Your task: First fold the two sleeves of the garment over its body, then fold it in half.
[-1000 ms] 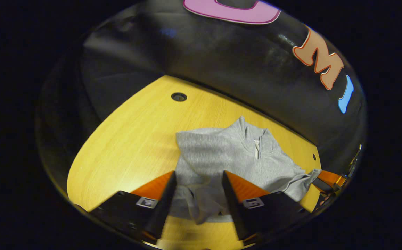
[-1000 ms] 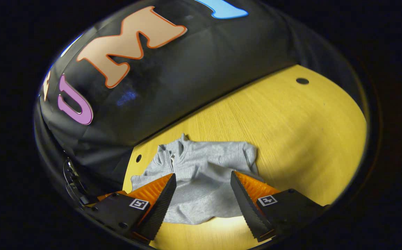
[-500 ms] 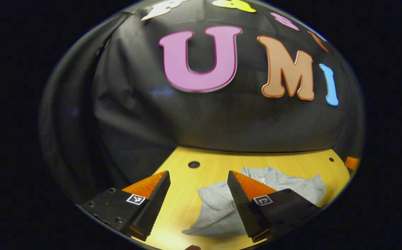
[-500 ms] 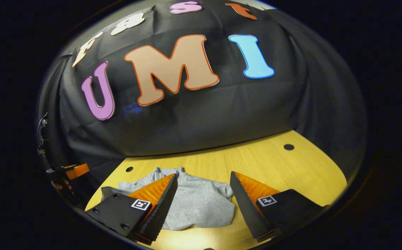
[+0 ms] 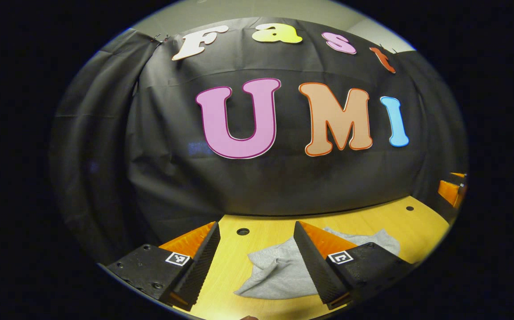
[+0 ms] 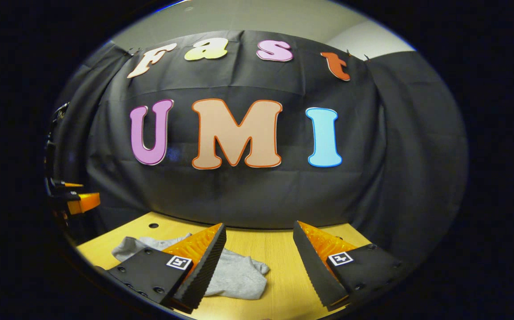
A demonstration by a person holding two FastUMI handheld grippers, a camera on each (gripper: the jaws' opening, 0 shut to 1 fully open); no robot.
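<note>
Left gripper view has the left gripper (image 5: 257, 258) spread wide and empty above the wooden table (image 5: 421, 226), with the grey garment (image 5: 279, 271) lying bunched beyond its fingertips — creased, one fold raised at its near edge. Right gripper view shows the right gripper (image 6: 259, 260) likewise released, the garment (image 6: 239, 278) flat and rumpled at lower left, and the other gripper (image 6: 79, 202) at the left edge.
</note>
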